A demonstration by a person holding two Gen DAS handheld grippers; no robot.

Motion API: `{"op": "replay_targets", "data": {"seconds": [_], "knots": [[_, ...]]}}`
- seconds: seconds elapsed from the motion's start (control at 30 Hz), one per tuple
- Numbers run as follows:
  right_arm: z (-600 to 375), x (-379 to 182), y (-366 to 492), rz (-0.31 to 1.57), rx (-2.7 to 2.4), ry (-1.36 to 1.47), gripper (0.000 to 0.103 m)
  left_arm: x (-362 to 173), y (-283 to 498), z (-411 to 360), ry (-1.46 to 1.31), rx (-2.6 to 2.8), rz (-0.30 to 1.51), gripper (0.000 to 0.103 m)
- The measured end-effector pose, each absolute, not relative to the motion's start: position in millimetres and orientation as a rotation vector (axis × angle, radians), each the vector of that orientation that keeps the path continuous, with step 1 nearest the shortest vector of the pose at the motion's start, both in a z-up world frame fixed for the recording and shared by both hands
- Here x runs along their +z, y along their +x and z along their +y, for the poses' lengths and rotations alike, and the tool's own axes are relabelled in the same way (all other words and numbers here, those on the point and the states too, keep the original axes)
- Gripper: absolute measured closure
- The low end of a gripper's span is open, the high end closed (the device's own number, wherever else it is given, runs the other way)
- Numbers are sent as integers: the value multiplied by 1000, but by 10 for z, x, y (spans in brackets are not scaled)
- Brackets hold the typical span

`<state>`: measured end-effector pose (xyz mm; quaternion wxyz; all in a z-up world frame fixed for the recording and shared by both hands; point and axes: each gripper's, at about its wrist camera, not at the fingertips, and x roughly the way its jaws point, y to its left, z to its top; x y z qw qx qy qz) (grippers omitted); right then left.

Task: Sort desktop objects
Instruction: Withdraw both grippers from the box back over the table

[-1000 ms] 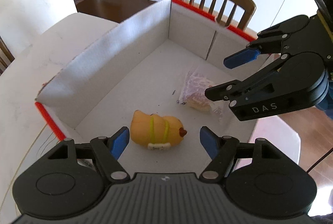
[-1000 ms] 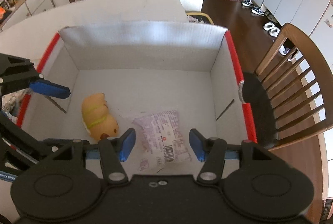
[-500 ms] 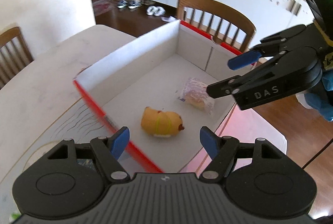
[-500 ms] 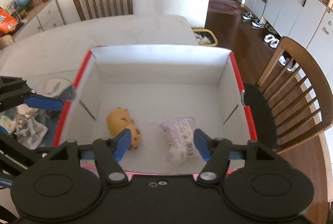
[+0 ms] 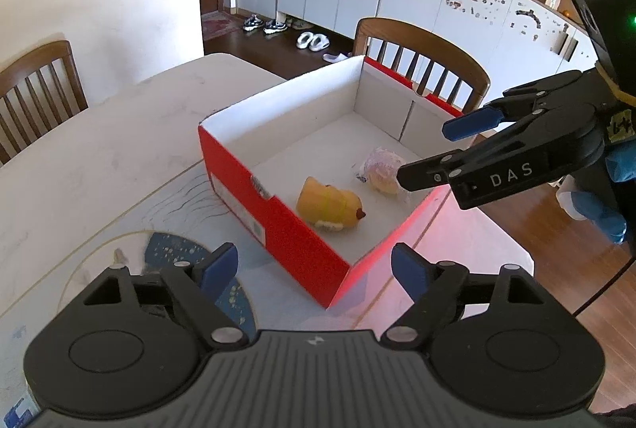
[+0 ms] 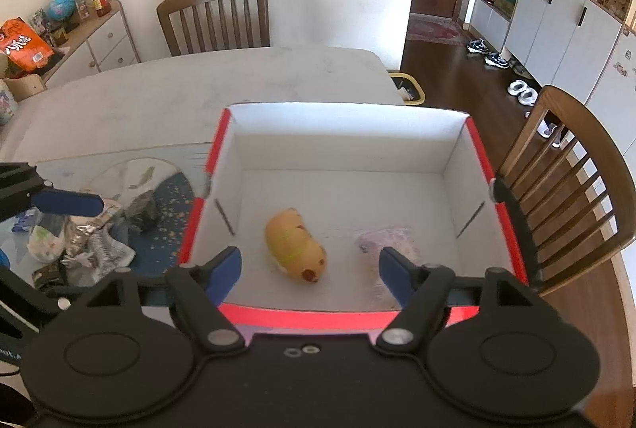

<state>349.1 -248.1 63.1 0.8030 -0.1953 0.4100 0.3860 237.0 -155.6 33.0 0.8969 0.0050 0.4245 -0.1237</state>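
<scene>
Pulling back, both tools had risen clear of the red box. The left tool and right tool hung open and empty, with the yellow toy and wrapped snack inside.

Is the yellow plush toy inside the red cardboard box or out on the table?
Inside: the yellow plush toy lies on the red cardboard box's white floor.
</scene>
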Motion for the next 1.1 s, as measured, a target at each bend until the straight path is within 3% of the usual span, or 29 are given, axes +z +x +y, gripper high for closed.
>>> {"op": "replay_targets", "data": {"seconds": [0.23, 0.33, 1.1], "knots": [[-2367, 623, 3192, 861, 822, -410, 16, 308, 2104, -1384, 0, -257, 861, 15], [-2287, 634, 3047, 850, 823, -412, 15, 292, 1972, -1287, 1, -258, 855, 3], [-1619, 458, 2023, 812, 890, -424, 11, 105, 1083, -304, -15, -172, 829, 0]]}}
